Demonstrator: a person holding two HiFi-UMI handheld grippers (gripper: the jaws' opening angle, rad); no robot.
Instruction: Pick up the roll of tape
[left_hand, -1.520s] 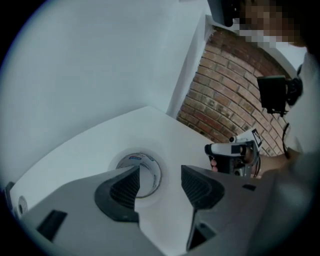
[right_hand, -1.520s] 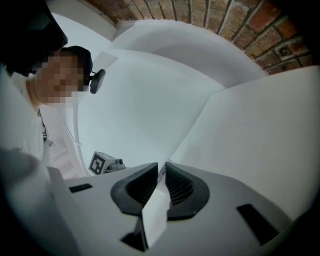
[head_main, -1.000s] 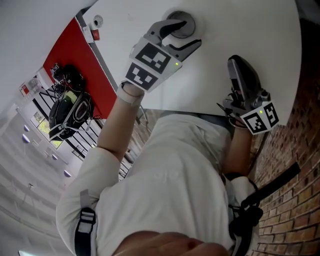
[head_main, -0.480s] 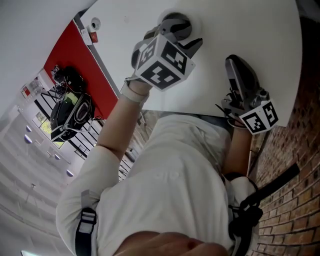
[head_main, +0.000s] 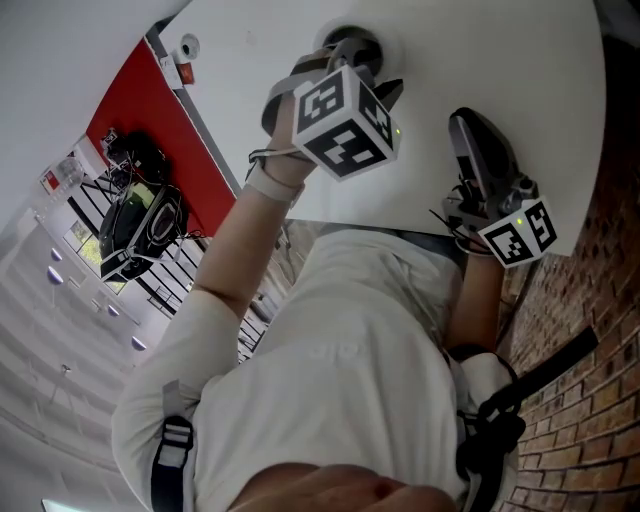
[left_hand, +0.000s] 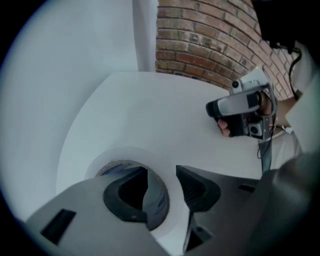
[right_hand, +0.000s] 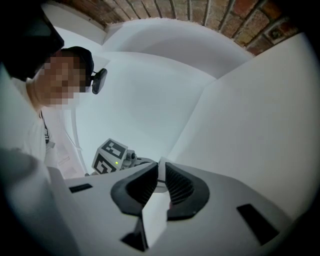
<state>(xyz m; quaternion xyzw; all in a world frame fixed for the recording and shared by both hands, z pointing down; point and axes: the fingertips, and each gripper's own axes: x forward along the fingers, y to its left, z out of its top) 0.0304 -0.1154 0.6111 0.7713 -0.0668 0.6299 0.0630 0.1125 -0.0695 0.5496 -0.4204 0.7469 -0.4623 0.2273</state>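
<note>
White roll of tape lies on the white table. The left gripper has jaws that have just been closing and stand apart around its wall. The right gripper has its jaws together.

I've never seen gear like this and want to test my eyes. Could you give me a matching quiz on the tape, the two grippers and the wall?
Things:
1. tape
2. left gripper
3. right gripper
4. wall

States:
A. brick
B. jaws together, empty
C. lies flat on the white table
D. one jaw in the tape's hole, the other outside

Pairs: 1-C, 2-D, 3-B, 4-A.

Note: the left gripper's jaws have just been closing, with the tape's wall between them. The outer jaw is not yet touching it.
</note>
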